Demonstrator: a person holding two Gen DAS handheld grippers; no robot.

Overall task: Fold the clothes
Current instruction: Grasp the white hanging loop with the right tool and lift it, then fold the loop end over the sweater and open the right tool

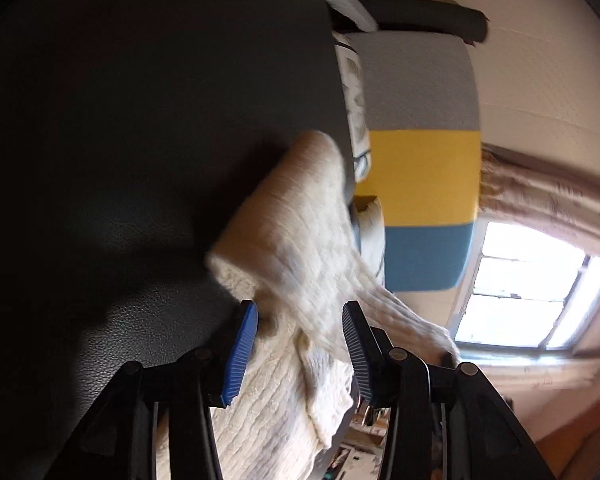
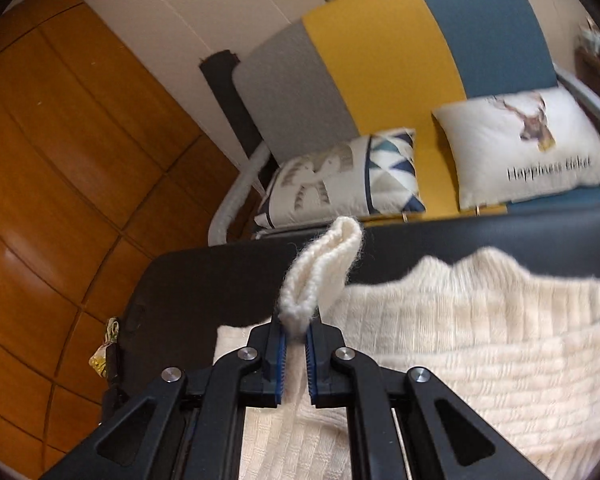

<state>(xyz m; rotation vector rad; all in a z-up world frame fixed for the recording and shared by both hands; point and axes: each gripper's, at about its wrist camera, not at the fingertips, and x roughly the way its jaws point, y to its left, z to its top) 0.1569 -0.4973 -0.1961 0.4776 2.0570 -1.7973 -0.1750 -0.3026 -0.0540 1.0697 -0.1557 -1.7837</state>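
Note:
A cream knitted sweater (image 1: pixel 296 248) lies partly on a black table (image 1: pixel 140 120). In the left wrist view my left gripper (image 1: pixel 300 312) is open, its blue pads (image 1: pixel 244 344) apart, with a bunched fold of the sweater lying between them. In the right wrist view my right gripper (image 2: pixel 296 332) is shut on a folded edge of the sweater (image 2: pixel 320 272), which sticks up as a loop above the fingertips. The rest of the sweater (image 2: pixel 480 332) spreads to the right over the table (image 2: pixel 204 280).
A grey, yellow and blue sofa (image 2: pixel 380 60) stands behind the table with two printed cushions (image 2: pixel 348 176). A wooden floor (image 2: pixel 60 160) lies at the left. A bright window (image 1: pixel 528 292) and curtain show in the left wrist view.

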